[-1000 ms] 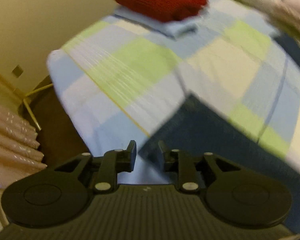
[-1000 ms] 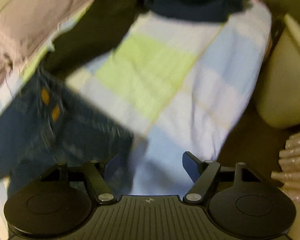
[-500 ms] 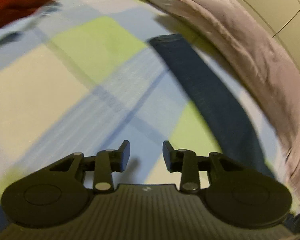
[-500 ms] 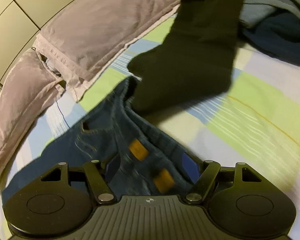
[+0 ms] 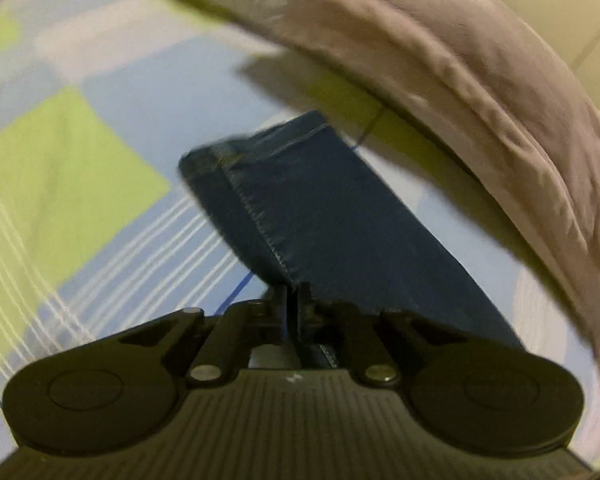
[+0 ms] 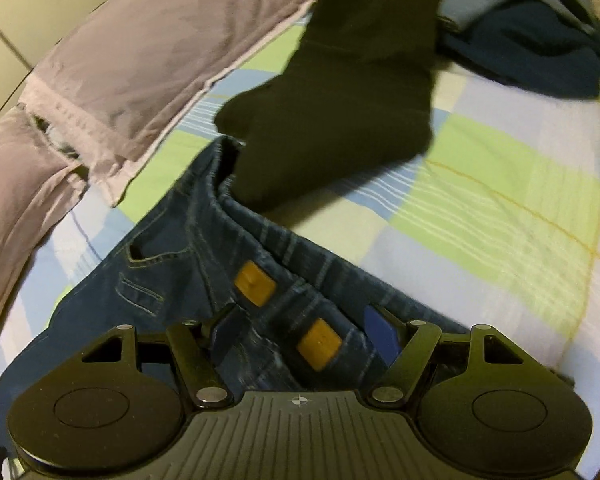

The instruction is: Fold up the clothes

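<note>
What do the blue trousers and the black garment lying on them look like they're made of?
Blue trousers: likely denim, matte, going by the contrast topstitching, pocket seams and tan waistband patches. Black garment: looks like a soft, dull knit or fleece with no sheen; too dark to be sure.

jeans (image 6: 188,264): stitched denim | bedsheet (image 6: 500,216): smooth checked cloth | hand-held gripper (image 6: 300,334): matt plastic

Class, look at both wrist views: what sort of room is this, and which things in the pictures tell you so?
Most likely a bedroom. The work surface is a bed with a checked blue and green sheet, a mauve quilt lies bunched along its far edge, and jeans and other clothes lie on the sheet.
</note>
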### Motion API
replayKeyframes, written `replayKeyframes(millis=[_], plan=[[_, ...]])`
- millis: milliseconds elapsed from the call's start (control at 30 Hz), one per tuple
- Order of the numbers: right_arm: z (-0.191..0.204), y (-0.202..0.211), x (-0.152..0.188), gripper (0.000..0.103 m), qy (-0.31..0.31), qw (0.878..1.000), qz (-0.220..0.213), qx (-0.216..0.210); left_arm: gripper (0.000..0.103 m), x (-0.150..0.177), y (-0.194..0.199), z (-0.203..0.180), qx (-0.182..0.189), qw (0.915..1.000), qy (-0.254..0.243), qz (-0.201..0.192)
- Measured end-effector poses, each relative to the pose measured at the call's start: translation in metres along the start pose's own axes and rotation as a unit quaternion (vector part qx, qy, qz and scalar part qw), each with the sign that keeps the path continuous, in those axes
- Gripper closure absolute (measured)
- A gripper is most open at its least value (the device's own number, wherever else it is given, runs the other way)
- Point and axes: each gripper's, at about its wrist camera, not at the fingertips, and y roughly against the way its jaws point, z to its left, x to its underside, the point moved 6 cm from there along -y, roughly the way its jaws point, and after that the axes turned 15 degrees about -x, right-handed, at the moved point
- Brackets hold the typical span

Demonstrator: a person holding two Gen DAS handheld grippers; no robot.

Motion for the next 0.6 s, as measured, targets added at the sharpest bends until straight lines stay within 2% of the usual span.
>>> replayKeyframes(millis=[67,133,167,233,300,367,467,567,600], plan=[[-0.002,0.005,0.001,0.031,-0.004,1.0,-0.005,0.004,0.101,-0.004,0.025,0.0,0.007,0.9982,-0.021,-0.055],[-0.002,0.009,-0.002,0.031,-0.001,1.0,-0.009,-0.001,0.099,0.0,0.034,0.006,-0.003,0.9952,-0.042,-0.089],[-0.002,0.011,-0.004,0.031,0.002,1.0,-0.011,-0.007,0.1,0.008,0.026,0.009,-0.031,0.9938,-0.065,-0.085],[-0.003,0.011,-0.009,0.031,0.004,1.0,-0.016,-0.016,0.1,0.024,-0.002,0.025,-0.106,0.9907,-0.078,-0.034],[-0.007,0.009,-0.016,0.031,0.001,1.0,-0.019,-0.025,0.1,0.025,0.005,0.044,-0.115,0.9924,-0.03,-0.033],[-0.013,0.006,-0.027,0.031,-0.004,0.999,-0.023,-0.04,0.1,0.03,0.025,0.057,-0.128,0.9913,-0.008,-0.029],[-0.035,-0.002,-0.046,0.031,-0.038,0.996,-0.032,-0.069,0.1,0.05,0.063,0.067,-0.113,0.9935,0.01,-0.012],[-0.064,-0.013,-0.064,0.031,-0.089,0.991,-0.03,-0.094,0.099,0.085,0.106,0.071,-0.098,0.9946,0.032,0.013],[-0.073,-0.019,-0.069,0.037,-0.101,0.99,-0.018,-0.097,0.099,0.097,0.12,0.07,-0.095,0.9944,0.04,0.022]])
